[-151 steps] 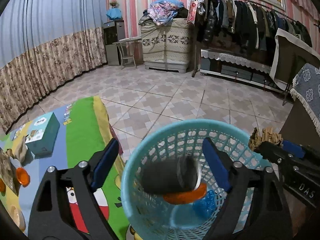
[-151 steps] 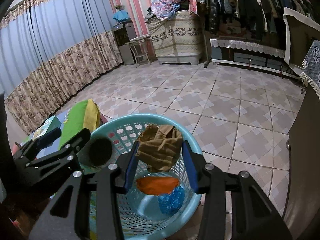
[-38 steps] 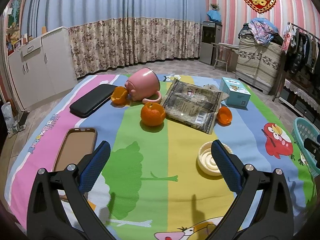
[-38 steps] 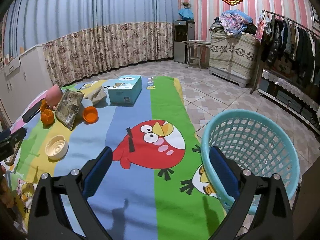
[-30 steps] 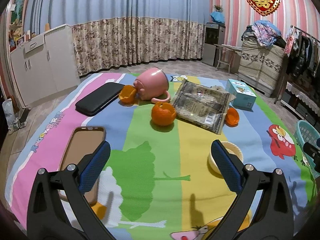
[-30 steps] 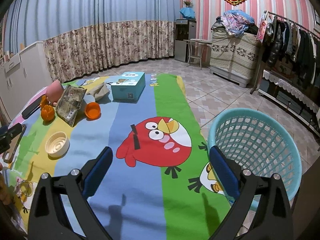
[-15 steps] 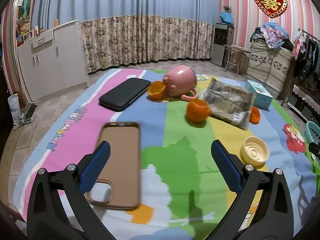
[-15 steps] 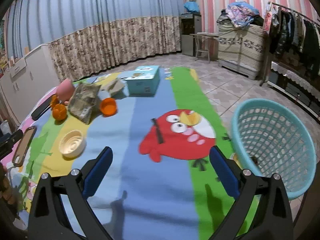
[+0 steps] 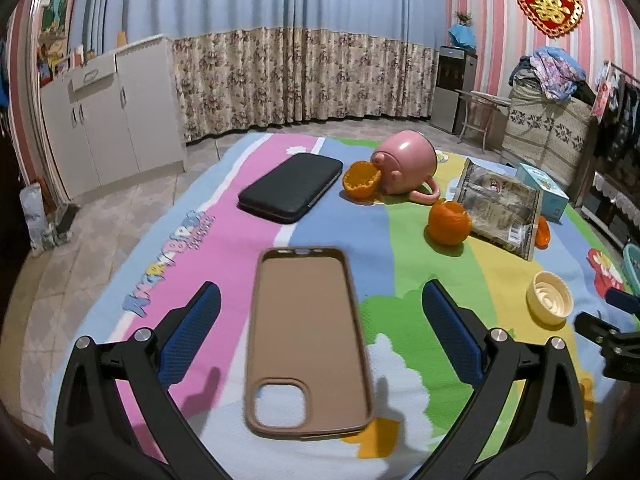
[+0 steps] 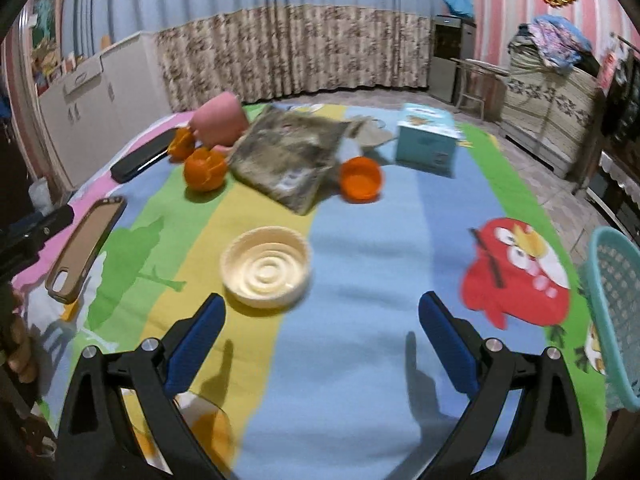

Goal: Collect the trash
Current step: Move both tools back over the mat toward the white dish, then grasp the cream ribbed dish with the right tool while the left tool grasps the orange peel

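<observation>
Both grippers hang open and empty over a colourful cartoon tablecloth. My left gripper (image 9: 320, 332) hovers above a brown phone case (image 9: 306, 336). Ahead of it lie an orange peel cup (image 9: 362, 179), a peeled orange (image 9: 449, 222) and a crumpled foil wrapper (image 9: 500, 206). My right gripper (image 10: 322, 336) is just behind a cream round lid (image 10: 266, 266). Farther off in that view lie the wrapper (image 10: 290, 152), an orange peel half (image 10: 360, 179), the orange (image 10: 205, 170) and crumpled paper (image 10: 370, 130). The teal trash basket (image 10: 614, 304) stands off the table's right edge.
A tipped pink mug (image 9: 404, 166), a black wallet case (image 9: 292, 192) and a teal tissue box (image 10: 428, 140) also lie on the cloth. White cabinets (image 9: 108, 108) stand to the left, curtains behind, a clothes rack and covered chest at the far right.
Five seconds ago both grippers were over the basket with trash in or beside them. Since then both swung left over the table, empty; the left now sits over the phone case, the right near the lid.
</observation>
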`<state>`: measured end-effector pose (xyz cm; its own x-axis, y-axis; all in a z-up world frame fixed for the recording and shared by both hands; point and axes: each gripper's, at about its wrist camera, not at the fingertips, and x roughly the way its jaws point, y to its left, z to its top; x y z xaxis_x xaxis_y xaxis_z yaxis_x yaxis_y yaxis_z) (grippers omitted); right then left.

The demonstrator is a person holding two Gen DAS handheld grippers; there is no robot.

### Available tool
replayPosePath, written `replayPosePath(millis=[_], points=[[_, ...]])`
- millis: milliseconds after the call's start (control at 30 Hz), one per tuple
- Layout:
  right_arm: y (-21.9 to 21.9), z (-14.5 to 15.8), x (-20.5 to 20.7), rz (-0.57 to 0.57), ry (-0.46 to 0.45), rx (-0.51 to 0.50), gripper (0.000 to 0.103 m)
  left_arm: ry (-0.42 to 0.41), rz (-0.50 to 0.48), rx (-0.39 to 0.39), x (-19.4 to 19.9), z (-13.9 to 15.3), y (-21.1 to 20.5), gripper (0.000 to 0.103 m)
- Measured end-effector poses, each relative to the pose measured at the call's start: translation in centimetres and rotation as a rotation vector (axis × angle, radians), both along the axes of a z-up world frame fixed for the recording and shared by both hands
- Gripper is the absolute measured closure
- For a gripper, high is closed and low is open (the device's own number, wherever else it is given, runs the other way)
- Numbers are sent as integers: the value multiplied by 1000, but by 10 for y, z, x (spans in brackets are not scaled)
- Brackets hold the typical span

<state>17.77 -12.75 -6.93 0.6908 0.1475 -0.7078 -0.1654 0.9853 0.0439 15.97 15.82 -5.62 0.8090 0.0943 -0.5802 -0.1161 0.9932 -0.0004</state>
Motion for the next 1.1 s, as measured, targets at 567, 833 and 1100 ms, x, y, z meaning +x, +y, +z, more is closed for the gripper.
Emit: replayPosePath(millis=[567,833,1100], points=[[20,-5,29,57,66,-3,42,66,-45,-79,33,6,-13,6],[-28,20,15,8,-16,-50,42,95,-91,-71,64,3,-58,6],[-113,31,7,-119,-33,-28,42,182,-141,-77,99,-11,-92,6]])
